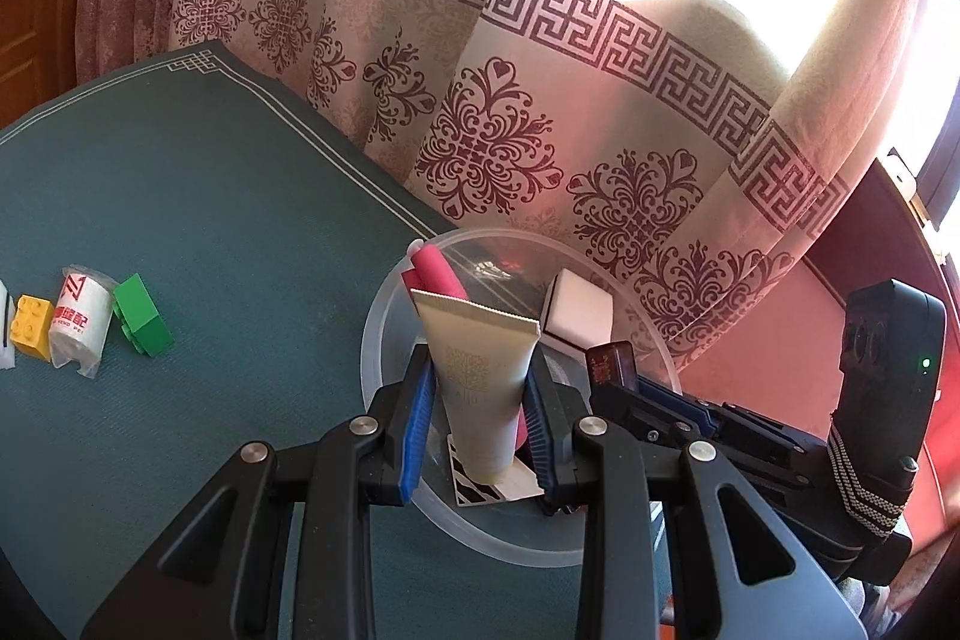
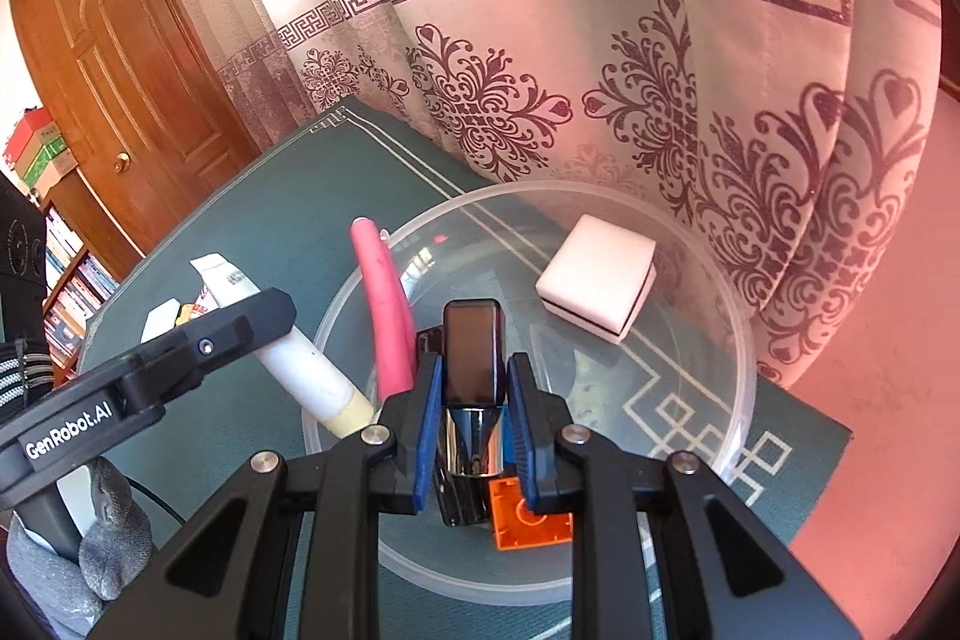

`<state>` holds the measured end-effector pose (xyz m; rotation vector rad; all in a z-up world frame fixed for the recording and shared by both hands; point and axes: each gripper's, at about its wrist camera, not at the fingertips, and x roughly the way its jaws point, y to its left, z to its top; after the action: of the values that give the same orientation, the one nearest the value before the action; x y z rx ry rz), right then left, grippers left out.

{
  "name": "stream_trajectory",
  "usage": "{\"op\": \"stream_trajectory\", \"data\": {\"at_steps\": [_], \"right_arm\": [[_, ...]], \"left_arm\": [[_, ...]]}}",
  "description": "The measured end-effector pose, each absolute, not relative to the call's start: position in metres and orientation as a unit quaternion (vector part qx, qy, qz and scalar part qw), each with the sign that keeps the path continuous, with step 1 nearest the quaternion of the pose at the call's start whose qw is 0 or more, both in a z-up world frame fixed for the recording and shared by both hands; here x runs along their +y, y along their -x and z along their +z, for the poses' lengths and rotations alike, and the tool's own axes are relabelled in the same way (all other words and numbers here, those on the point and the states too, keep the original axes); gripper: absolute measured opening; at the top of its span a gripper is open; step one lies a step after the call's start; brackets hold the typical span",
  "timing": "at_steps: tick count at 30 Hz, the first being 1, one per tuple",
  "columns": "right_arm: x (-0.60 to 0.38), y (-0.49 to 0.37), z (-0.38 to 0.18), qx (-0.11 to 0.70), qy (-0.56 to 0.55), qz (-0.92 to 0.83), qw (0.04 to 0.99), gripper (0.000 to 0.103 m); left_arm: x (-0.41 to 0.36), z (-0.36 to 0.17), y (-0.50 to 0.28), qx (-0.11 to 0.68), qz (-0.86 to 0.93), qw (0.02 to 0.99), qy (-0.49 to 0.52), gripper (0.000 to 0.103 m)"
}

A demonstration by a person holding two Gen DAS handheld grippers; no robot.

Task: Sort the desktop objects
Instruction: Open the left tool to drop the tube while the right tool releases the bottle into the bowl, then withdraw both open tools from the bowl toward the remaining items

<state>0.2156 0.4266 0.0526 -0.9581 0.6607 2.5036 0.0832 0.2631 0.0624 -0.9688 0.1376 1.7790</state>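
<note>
The clear plastic bowl [image 2: 741, 340] is taken as landmark. Over its near rim a cream tube [image 1: 480, 376] is clamped by the left gripper [image 1: 480, 418]. Above its middle a dark lighter [image 2: 471, 370] is clamped by the right gripper [image 2: 471, 436]. Inside it lie a white box [image 2: 594, 280] and an orange brick [image 2: 534, 520].

A clear round plastic bowl [image 2: 741, 358] holds a white cube box [image 2: 594, 274], a pink stick [image 2: 384, 316] and an orange brick [image 2: 531, 520]. Above it, a cream tube [image 1: 483, 388] and a dark lighter [image 2: 471, 388] are gripped upright.
</note>
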Motion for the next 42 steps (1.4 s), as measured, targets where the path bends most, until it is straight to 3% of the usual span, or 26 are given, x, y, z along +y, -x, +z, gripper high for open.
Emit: {"op": "stream_trajectory", "data": {"at_steps": [19, 20, 22, 24, 42], "right_arm": [[0.433, -0.217, 0.044, 0.244, 0.347, 0.884, 0.196, 0.024], [0.433, -0.216, 0.044, 0.245, 0.348, 0.883, 0.195, 0.024], [0.434, -0.216, 0.043, 0.248, 0.348, 0.882, 0.197, 0.024], [0.436, -0.217, 0.043, 0.253, 0.347, 0.881, 0.199, 0.025], [0.432, -0.218, 0.047, 0.248, 0.341, 0.883, 0.205, 0.036]], "left_arm": [[0.274, 0.043, -0.078, 0.041, 0.738, 0.535, 0.409, 0.032], [0.274, 0.043, -0.078, 0.037, 0.734, 0.54, 0.41, 0.034], [0.274, 0.044, -0.077, 0.024, 0.728, 0.548, 0.412, 0.051], [0.272, 0.046, -0.078, 0.013, 0.728, 0.554, 0.404, 0.059], [0.263, 0.054, -0.074, 0.006, 0.749, 0.533, 0.392, 0.064]]}}
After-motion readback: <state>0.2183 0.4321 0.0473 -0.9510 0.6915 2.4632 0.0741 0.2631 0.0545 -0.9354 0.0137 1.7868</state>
